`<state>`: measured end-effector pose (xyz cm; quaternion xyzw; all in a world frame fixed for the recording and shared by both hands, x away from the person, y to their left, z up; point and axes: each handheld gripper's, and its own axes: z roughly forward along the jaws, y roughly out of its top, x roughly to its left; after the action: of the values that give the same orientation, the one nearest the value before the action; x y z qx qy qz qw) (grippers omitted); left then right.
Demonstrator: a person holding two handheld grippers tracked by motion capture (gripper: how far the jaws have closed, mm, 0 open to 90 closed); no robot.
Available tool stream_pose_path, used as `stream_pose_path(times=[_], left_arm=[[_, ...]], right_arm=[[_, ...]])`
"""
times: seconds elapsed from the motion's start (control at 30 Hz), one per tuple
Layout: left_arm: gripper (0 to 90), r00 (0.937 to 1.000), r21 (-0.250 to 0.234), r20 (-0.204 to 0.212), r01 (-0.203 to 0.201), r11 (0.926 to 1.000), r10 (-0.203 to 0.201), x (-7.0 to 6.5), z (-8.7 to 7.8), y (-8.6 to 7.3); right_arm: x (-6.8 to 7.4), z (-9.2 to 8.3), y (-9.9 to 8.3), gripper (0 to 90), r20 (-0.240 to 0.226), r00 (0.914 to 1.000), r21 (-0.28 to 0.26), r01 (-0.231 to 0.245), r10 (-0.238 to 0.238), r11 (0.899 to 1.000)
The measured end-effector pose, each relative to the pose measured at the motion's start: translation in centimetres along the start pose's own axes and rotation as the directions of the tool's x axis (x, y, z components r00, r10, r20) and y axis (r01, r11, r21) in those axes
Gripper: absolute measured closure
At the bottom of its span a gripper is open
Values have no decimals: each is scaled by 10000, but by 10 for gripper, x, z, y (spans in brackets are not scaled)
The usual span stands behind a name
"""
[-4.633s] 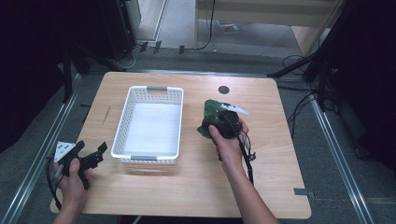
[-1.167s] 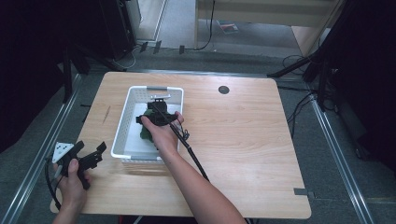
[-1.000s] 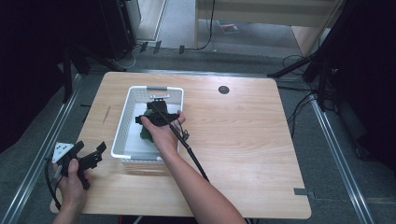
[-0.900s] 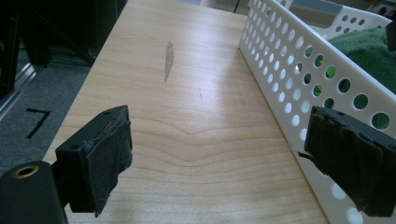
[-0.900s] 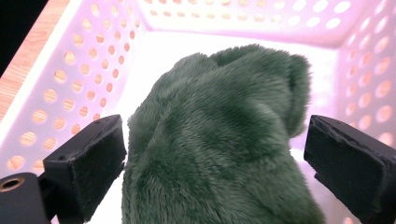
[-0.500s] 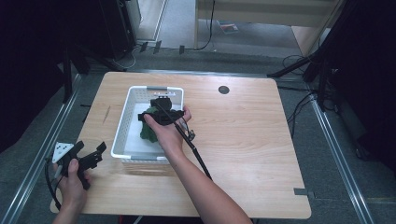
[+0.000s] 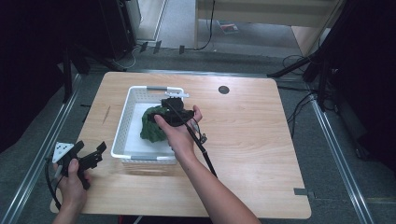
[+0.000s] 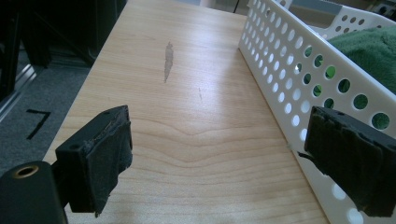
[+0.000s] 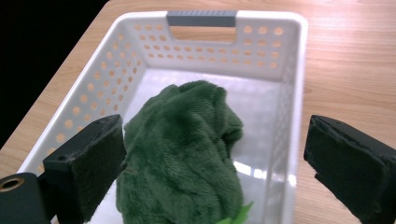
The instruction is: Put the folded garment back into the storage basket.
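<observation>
1 green plush cloth [image 9: 182, 154] lying in white basket [image 9: 285, 93]; right gripper [image 9: 215, 177] above it, jaws released; left gripper [image 8: 233, 163] released, resting on table [image 8: 187, 140].

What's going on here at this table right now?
A person is working at a wooden table with a gripper in each hand. A green plush cloth lies bunched inside the white perforated basket. The right gripper hangs just above it with its jaws wide open and nothing between the pads, so the cloth looks already dropped off. The left gripper rests open near the table's corner, beside the basket's outer wall, holding nothing.
</observation>
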<state>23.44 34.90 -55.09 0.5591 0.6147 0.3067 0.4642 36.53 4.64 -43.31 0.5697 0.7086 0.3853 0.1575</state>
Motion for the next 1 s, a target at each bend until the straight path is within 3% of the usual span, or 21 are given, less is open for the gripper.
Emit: stream_pose_path(times=[0.63, 1.0], left_arm=[[87, 10000, 8, -23, -21, 10000, 21, 0, 0, 0], [87, 10000, 9, -42, -41, 10000, 41, 0, 0, 0]], right_arm=[[-51, -38, -1, 58, 67, 9999, -558, -145, 149, 9983], [-94, -52, -16, 64, 593, 9976, -763, -325, 370, 9966]])
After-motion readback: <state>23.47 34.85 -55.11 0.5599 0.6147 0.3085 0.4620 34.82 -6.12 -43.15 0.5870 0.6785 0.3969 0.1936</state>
